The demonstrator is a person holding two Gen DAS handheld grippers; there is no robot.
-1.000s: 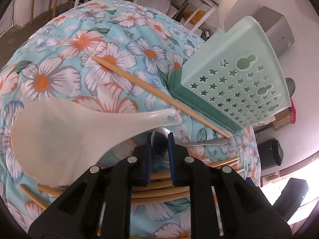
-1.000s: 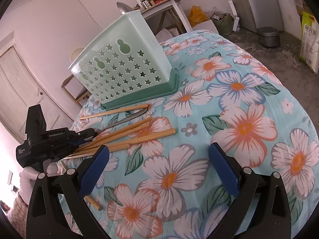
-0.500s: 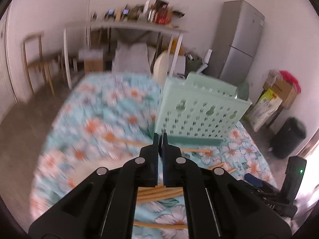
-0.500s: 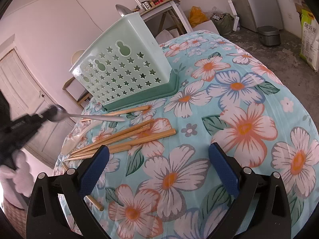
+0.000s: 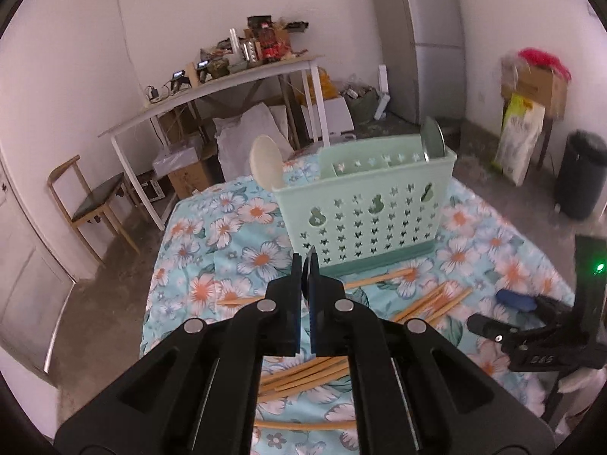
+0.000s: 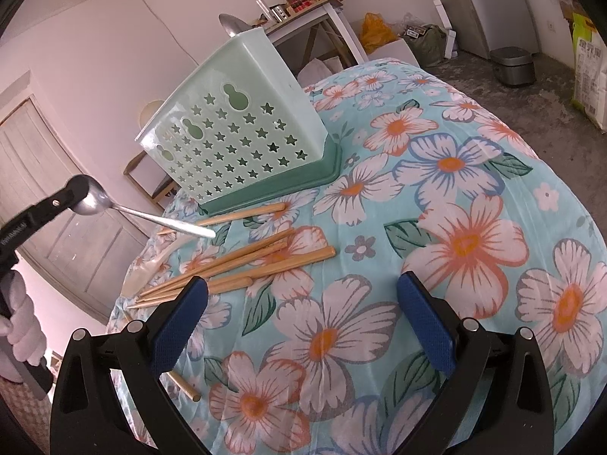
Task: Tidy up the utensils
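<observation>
Steel spoon [image 6: 114, 206] is pinched by its bowl in the left tool [image 6: 77, 189], lifted clear of the chopsticks [image 6: 242, 261], though the wrist view hides it behind clenched fingers [image 5: 294, 276]. Right tool [image 6: 301, 320] gapes empty over bare floral tabletop [image 6: 474, 197], the mint utensil basket [image 6: 242, 125] beyond.

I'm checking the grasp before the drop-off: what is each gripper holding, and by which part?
The left gripper holds the metal spoon by its bowl, handle jutting free. The right gripper is open and holds nothing.

Closed left gripper [image 5: 306, 265] before green caddy [image 5: 364, 204]
</observation>
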